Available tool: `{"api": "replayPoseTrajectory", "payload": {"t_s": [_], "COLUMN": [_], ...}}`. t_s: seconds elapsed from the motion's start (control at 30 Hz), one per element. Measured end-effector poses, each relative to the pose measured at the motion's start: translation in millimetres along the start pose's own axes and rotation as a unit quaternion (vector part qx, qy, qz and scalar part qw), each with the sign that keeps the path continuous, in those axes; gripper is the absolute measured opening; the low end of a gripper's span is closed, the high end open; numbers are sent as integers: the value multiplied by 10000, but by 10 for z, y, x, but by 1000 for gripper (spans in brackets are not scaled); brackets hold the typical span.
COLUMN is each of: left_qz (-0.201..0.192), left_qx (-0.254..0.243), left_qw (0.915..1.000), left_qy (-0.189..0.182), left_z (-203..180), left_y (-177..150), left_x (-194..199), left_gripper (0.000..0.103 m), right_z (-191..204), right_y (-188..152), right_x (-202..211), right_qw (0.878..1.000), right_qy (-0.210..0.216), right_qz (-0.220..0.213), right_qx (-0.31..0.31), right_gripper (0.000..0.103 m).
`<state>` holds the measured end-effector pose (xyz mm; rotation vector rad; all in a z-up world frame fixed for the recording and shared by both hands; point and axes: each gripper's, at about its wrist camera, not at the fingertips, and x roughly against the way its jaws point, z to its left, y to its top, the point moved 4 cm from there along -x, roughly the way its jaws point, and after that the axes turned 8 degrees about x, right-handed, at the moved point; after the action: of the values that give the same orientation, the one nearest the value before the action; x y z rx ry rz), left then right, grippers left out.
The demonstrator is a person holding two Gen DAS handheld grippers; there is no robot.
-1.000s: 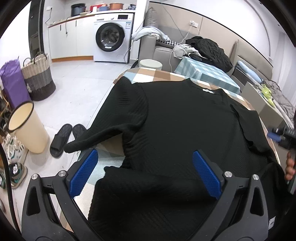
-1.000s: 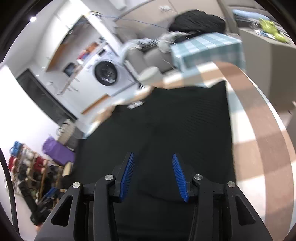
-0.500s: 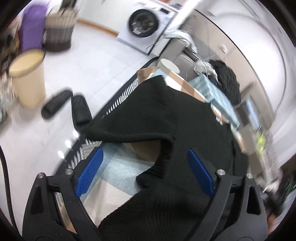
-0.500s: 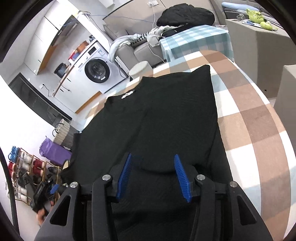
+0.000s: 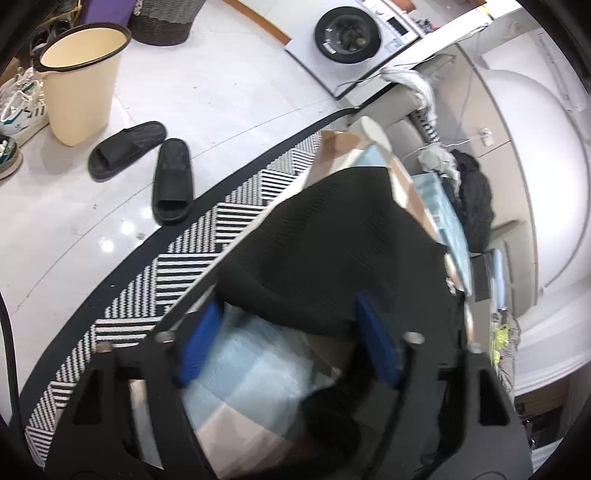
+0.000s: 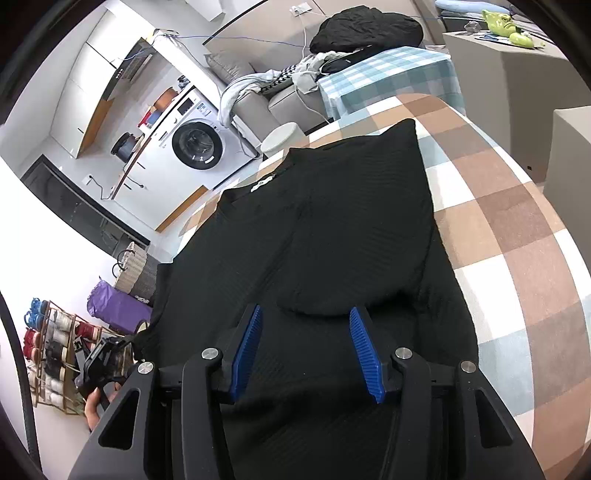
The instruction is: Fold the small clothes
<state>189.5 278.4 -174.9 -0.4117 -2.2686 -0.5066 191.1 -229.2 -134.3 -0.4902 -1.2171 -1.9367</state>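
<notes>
A black knit sweater lies spread on a checked tablecloth, neck label toward the far end. Its right sleeve is folded over the body. My right gripper is open and empty, low over the sweater's lower part. In the left wrist view the sweater's left sleeve hangs at the table's left edge, its lower edge between my open left gripper's blue pads. The left gripper is blurred and holds nothing I can see.
Bare checked cloth shows under the left gripper. Left of the table the floor holds a striped rug, black slippers, a cream bin and a washing machine. A sofa with clothes stands behind.
The left gripper has swung left and tilted down toward the table's left edge and the hanging sleeve. The right gripper has steadied over the sweater and stays open.
</notes>
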Motion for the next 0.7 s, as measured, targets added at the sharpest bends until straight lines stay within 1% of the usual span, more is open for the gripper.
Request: {"api": "replayPoseTrajectory", "payload": {"t_s": [0.03,0.07,0.1,0.13,0.17,0.2,0.27,0.3,0.37,0.4,0.43,0.5,0.53,0.57,0.6,0.67,0.7], "left_qz": [40,49,33,-18,-80,-191,-507,-647,-1079,-1204,-1387,-1631,-1705,-1750,-1735,-1502,-1222], "left_qx": [-2,-21,-30,-16,12,28,-114,-239,-752,-928,-1193,-1735,-2091,-2283,-2607,-3407,-3815], "left_qw": [10000,9999,9998,9997,9996,9996,9984,9973,9906,9876,9824,9710,9629,9575,9490,9247,9113], "left_qy": [46,133,201,258,253,198,225,266,387,405,367,219,-31,-199,-365,-797,-949], "left_z": [-15,1,5,31,45,60,20,-33,-293,-406,-582,-953,-1198,-1395,-1604,-2007,-2173], "left_y": [25,50,72,97,119,144,184,170,180,171,158,78,-17,-102,-241,-650,-876], "left_x": [-63,-112,-144,-169,-172,-156,-70,0,143,186,241,334,368,406,414,389,318], "left_gripper": [43,37,23,13,11,5,5,4,4,4,4,4,4,4,4,4,4], "right_z": [-6,-17,-30,-42,-59,-78,-101,-112,-129,-133,-137,-150,-157,-164,-167,-174,-180], "right_y": [-1,-3,-7,-11,-19,-29,-52,-64,-85,-95,-102,-119,-123,-128,-131,-140,-143], "right_x": [3,17,22,23,26,31,31,31,38,43,47,66,79,96,110,133,142], "right_qw": [10000,10000,10000,10000,9999,9999,9998,9998,9997,9997,9997,9996,9996,9996,9995,9996,9996], "right_qy": [-23,-42,-55,-63,-72,-87,-124,-129,-117,-120,-119,-123,-124,-129,-141,-172,-192], "right_qz": [-9,-22,-32,-33,-39,-38,-37,-35,-35,-41,-36,-36,-44,-55,-56,-43,-37], "right_qx": [-8,-21,-41,-66,-98,-114,-143,-174,-207,-219,-220,-243,-253,-262,-262,-228,-225], "right_gripper": [51,51,51,51,51,51,51,51,51,51,51,51,51,51,51,51,51]}}
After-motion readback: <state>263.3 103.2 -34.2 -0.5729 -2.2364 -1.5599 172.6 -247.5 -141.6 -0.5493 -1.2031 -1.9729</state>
